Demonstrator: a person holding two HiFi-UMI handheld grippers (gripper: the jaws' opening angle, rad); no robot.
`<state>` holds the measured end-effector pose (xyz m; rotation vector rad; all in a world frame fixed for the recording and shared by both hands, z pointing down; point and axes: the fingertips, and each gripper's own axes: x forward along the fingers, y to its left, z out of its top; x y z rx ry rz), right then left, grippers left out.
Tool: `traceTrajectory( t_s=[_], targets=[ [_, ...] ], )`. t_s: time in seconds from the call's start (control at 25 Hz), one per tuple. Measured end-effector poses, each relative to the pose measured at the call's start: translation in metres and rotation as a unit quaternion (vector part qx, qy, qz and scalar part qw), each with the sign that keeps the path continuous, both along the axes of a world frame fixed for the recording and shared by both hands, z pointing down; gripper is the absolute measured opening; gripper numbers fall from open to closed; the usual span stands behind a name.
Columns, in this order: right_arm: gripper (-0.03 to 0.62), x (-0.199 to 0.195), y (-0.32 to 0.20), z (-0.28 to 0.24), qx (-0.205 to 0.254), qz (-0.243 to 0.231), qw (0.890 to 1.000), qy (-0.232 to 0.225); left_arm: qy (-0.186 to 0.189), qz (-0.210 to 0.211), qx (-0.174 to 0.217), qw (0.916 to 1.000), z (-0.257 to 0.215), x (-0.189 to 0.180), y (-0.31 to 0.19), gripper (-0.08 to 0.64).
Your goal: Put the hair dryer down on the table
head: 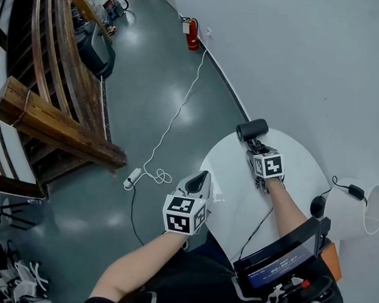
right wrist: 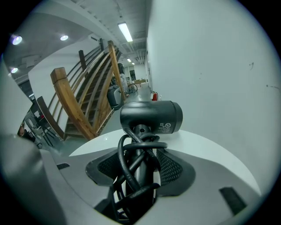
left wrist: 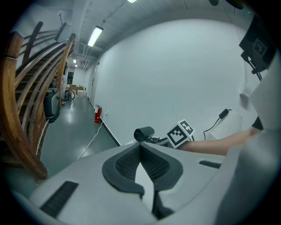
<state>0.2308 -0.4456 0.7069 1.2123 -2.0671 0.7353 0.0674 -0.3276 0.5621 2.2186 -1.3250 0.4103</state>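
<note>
While the right gripper (right wrist: 139, 163) has the dryer (right wrist: 151, 116), the left gripper (left wrist: 140, 148) has nothing.

Right jaws are clenched on the dryer's handle, with the black cord (right wrist: 130, 169) looped round the handle and caught between the pads too. The black barrel sits crosswise just past the jaw tips, over the far part of the round white desk (head: 296, 163), close to the wall. Can't tell if it's actually touching the desk. Left jaws are closed tip to tip, empty, and that gripper hangs just off the desk's left edge, over the grey floor. Further out there's a white cable (head: 179, 109) running along the floor to a power strip (head: 132, 176), a red extinguisher (head: 193, 34) by the wall, and a wooden stair rail (head: 58, 122) on the left.
</note>
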Motion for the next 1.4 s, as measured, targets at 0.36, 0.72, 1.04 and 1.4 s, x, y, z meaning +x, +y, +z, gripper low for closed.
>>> traceTrajectory(
  t_s=[0.36,0.72,1.04,1.4],
  targets=[
    [0.245,-0.003,-0.006,0.019,-0.012,-0.004,1.0,0.006,-0.003,0.0,-0.012,0.9999,0.008,0.002,-0.002,0.006],
    [0.245,-0.005,-0.009,0.024,-0.008,0.0,0.999,0.038,0.003,-0.016,-0.027,0.9995,0.009,-0.002,-0.003,0.006],
    [0.248,-0.009,-0.01,0.028,-0.008,-0.008,0.999,0.046,0.003,-0.01,-0.024,0.9997,0.008,-0.001,0.0,0.005],
    [0.249,-0.009,-0.009,0.034,-0.017,-0.02,0.998,0.048,-0.004,-0.01,-0.023,0.9997,0.01,0.0,0.005,0.006]
  ],
)
